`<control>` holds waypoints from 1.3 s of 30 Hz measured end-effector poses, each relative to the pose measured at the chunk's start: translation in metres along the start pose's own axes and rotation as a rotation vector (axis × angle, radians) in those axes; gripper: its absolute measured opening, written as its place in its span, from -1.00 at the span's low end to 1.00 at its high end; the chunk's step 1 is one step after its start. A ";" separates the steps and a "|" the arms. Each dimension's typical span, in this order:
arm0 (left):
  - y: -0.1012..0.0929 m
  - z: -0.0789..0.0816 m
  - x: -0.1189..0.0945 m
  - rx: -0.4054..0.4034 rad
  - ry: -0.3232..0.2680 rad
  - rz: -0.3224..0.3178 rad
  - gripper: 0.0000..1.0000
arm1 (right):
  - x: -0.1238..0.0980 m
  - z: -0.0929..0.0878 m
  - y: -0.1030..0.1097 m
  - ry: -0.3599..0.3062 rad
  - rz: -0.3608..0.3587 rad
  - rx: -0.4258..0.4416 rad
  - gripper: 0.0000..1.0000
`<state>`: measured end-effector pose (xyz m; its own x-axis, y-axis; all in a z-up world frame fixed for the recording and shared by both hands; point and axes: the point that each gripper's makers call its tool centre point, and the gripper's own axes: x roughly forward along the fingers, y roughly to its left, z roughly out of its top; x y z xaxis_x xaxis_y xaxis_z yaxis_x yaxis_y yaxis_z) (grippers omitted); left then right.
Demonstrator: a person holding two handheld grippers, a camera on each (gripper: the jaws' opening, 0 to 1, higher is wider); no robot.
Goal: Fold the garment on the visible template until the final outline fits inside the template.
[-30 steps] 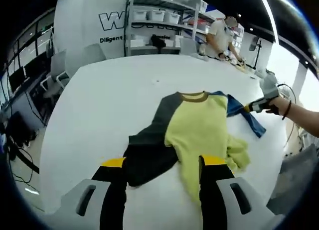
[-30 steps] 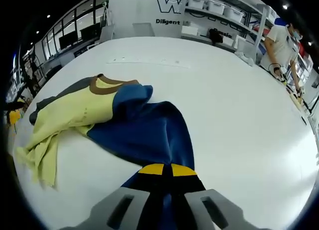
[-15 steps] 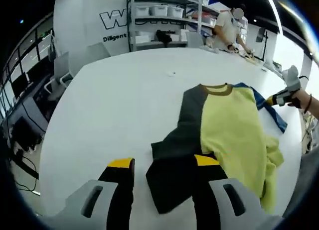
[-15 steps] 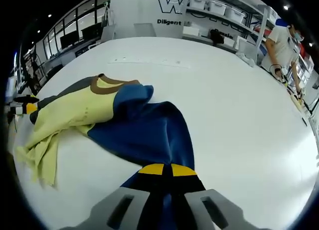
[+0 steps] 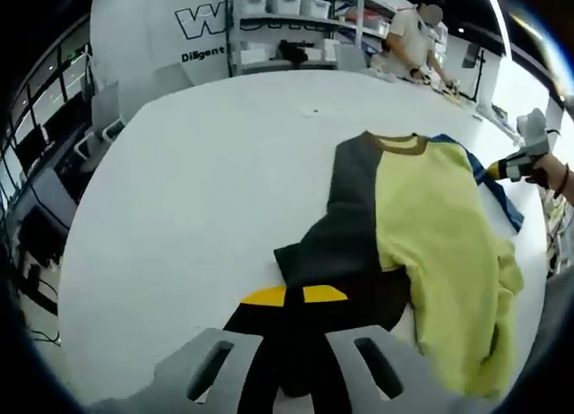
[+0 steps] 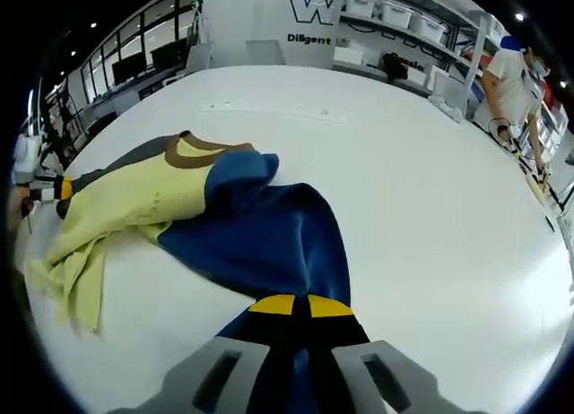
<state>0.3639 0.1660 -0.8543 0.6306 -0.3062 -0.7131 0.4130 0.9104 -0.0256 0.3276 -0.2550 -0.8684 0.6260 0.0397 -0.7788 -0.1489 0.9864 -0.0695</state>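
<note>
1. Left gripper view: the left tongs [image 5: 294,295] are clenched on the dark grey sleeve [image 5: 345,253] of the garment [image 5: 430,217], which lies spread on the white tabletop [image 5: 197,190] towards its right edge.
2. Right gripper view: the right tongs [image 6: 294,306] are pinched shut on the blue sleeve [image 6: 269,239].
3. No template outline can be made out, perhaps for want of contrast.

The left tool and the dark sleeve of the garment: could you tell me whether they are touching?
Touching. In the left gripper view the left tool has its yellow-tipped jaws closed together on the dark sleeve, with the cloth running between them.
</note>
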 end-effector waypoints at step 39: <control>0.085 0.004 0.002 0.017 0.029 0.179 -0.93 | 0.014 0.016 -0.056 0.057 0.075 -0.196 -1.00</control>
<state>0.4024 0.2415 -0.8549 0.6756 -0.1310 -0.7255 0.3069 0.9448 0.1151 0.3568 -0.3072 -0.8659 0.5645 0.0971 -0.8197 -0.3429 0.9309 -0.1258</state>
